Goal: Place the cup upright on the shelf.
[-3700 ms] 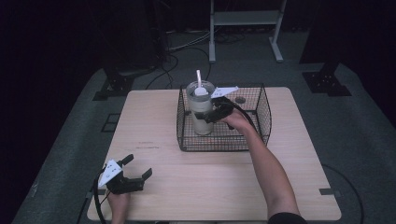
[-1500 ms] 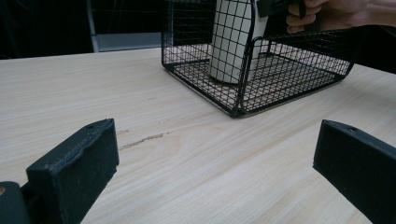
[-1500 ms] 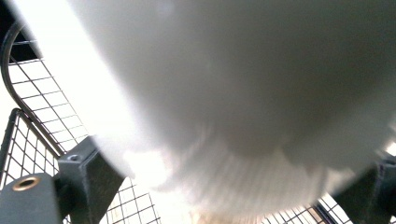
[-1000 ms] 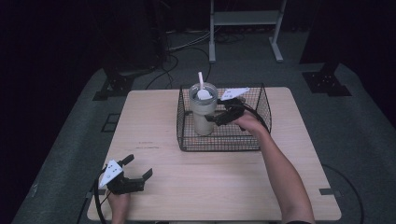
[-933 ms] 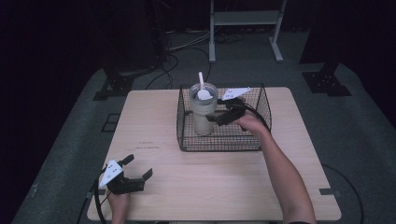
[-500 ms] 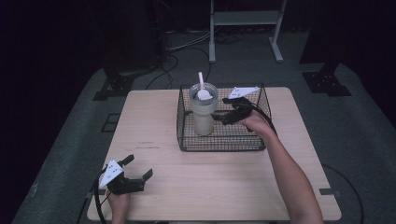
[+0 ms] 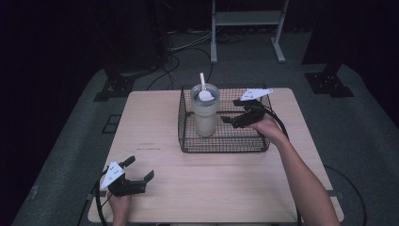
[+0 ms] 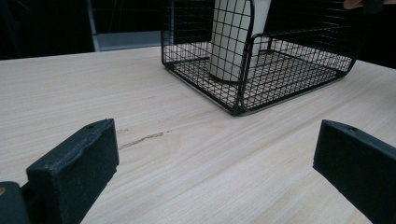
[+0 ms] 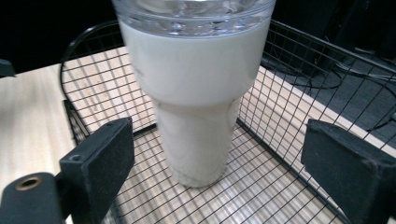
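Right gripper view: tumbler [image 9: 196,93] just beyond spread right tongs [image 9: 224,158].

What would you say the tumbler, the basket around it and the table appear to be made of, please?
Tumbler: smooth cream body, probably coated metal or plastic, with a clear, glossy plastic-looking lid.
Basket: thin black wire welded in a grid, likely coated steel.
Table: pale wood grain with a matte finish; solid wood or laminate can't be told.

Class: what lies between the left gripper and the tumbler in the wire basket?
In the left gripper view, bare wooden table, then the wire basket wall, separate the left gripper from the tumbler.
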The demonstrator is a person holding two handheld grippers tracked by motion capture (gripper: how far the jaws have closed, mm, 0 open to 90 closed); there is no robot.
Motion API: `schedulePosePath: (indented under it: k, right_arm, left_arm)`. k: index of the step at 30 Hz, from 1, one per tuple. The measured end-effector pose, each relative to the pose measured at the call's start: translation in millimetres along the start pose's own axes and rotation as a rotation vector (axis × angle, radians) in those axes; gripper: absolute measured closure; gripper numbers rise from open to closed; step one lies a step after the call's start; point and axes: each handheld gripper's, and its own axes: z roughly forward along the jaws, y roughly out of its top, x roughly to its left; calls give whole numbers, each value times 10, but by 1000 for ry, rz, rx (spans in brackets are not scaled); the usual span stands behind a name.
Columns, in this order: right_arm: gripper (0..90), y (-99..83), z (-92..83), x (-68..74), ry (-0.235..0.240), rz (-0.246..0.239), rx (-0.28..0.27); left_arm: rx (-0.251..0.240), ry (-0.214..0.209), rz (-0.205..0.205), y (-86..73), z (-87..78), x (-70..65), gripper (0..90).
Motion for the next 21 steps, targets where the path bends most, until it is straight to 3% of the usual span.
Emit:
schedulePosePath:
  k: [6,21]
  right_arm:
    - [92,-22,-145,73,7,-9,13]
    - [92,-122,-462,215,15,-23,-23]
  left_arm:
    - [1,0,0,0,1,-1,0]
    - [5,2,3,1,5,-4,0]
